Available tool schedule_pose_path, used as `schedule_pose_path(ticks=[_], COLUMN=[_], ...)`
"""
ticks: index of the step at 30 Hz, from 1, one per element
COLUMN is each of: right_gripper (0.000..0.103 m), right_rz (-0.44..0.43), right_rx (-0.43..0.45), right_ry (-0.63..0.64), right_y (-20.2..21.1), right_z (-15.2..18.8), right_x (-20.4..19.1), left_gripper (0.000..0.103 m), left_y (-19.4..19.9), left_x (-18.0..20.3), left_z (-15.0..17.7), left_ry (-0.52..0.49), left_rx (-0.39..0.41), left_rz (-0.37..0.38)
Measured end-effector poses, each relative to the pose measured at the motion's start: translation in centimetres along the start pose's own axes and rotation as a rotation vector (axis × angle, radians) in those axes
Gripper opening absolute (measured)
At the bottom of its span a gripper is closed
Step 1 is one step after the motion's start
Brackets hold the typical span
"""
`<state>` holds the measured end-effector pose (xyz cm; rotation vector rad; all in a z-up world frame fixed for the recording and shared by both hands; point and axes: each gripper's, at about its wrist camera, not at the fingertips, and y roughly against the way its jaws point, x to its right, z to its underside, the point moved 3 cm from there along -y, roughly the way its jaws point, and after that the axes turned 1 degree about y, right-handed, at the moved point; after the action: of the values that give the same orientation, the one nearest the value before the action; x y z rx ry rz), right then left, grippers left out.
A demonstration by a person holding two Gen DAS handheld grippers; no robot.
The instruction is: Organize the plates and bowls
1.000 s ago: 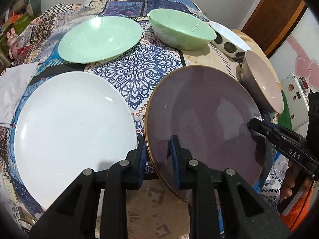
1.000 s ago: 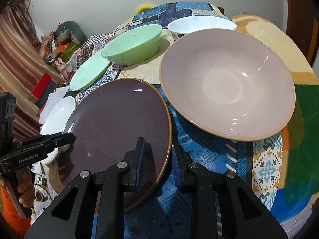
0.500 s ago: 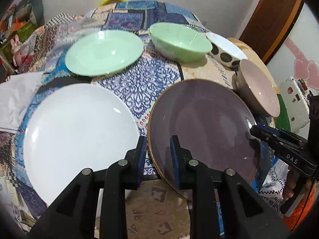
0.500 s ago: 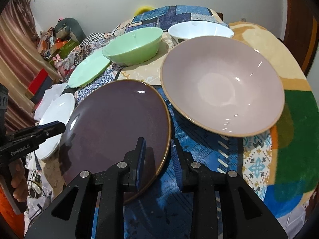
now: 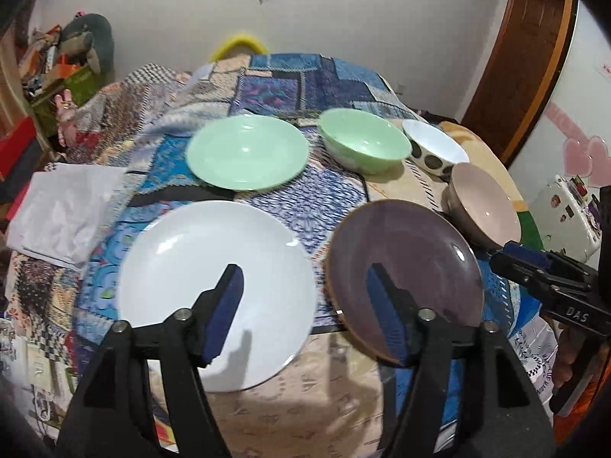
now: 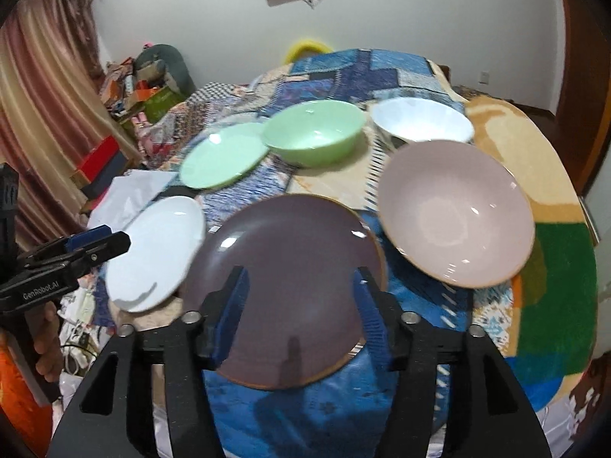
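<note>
A dark purple plate [image 5: 404, 267] [image 6: 286, 286] lies flat on the patchwork tablecloth, between a white plate [image 5: 214, 286] [image 6: 156, 252] and a pink bowl [image 5: 485, 206] [image 6: 454, 210]. Behind them stand a green plate [image 5: 246, 156] [image 6: 223, 160], a green bowl [image 5: 362, 145] [image 6: 315, 133] and a white dotted bowl [image 5: 435, 149] [image 6: 422, 118]. My left gripper [image 5: 305, 271] [image 6: 114, 238] hangs over the gap between the white and purple plates. Its jaws are opening, holding nothing. My right gripper [image 6: 301, 273] [image 5: 504, 255] hovers over the purple plate's near half, jaws also opening, pads off the plate.
A folded white cloth [image 5: 65, 213] [image 6: 130, 194] lies at the table's left edge. The purple plate overhangs the near table edge [image 5: 324, 330] slightly. Boxes and clutter [image 6: 126, 87] stand at the back left. A white stickered case [image 5: 565, 221] sits beyond the right edge.
Both grippers were shut on the purple plate's rim. Both have let go, spread their jaws and drawn up and back. The plate now rests on the table.
</note>
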<state>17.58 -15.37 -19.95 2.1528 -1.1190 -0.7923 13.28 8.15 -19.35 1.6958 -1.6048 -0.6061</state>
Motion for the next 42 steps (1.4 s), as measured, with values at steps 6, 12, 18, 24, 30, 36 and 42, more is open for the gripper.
schedule_pose_path(ticks=[6, 12, 18, 24, 30, 36, 42], right_gripper=[0.063, 0.068, 0.068, 0.068, 0.059, 0.04, 0.028], right_rz=[-0.04, -0.064, -0.067, -0.068, -0.076, -0.08, -0.079], right_rx=[0.003, -0.026, -0.079, -0.105, -0.167, -0.221, -0.283], right_ry=[0.053, 0.094, 0.129, 0.14, 0.139, 0.17, 0.175], right_y=[-1.2, -3.7, -6.8, -9.5, -12.7, -14.8, -16.4], right_z=[-1.2, -1.9, -2.1, -2.7, -3.4, -3.3, -2.8], right_x=[-3.3, -6.3, -8.4, -9.7, -10.3, -11.1, -10.9], left_gripper=[0.087, 0.089, 0.089, 0.089, 0.075, 0.05, 0.033], left_y=[2.2, 3.0, 1.3, -0.9, -2.6, -4.0, -4.8], left_x=[-2.9, -6.6, -10.7, -14.4, -16.3, -17.6, -17.7], left_z=[0.1, 0.6, 1.6, 2.8, 3.4, 4.1, 5.0], left_ry=[0.0, 0.034, 0.097, 0.169, 0.203, 0.243, 0.252], left_rx=[0.048, 0.055, -0.012, -0.073, -0.104, -0.142, -0.178], left_rz=[-0.052, -0.077, -0.073, -0.072, -0.061, -0.033, 0.013])
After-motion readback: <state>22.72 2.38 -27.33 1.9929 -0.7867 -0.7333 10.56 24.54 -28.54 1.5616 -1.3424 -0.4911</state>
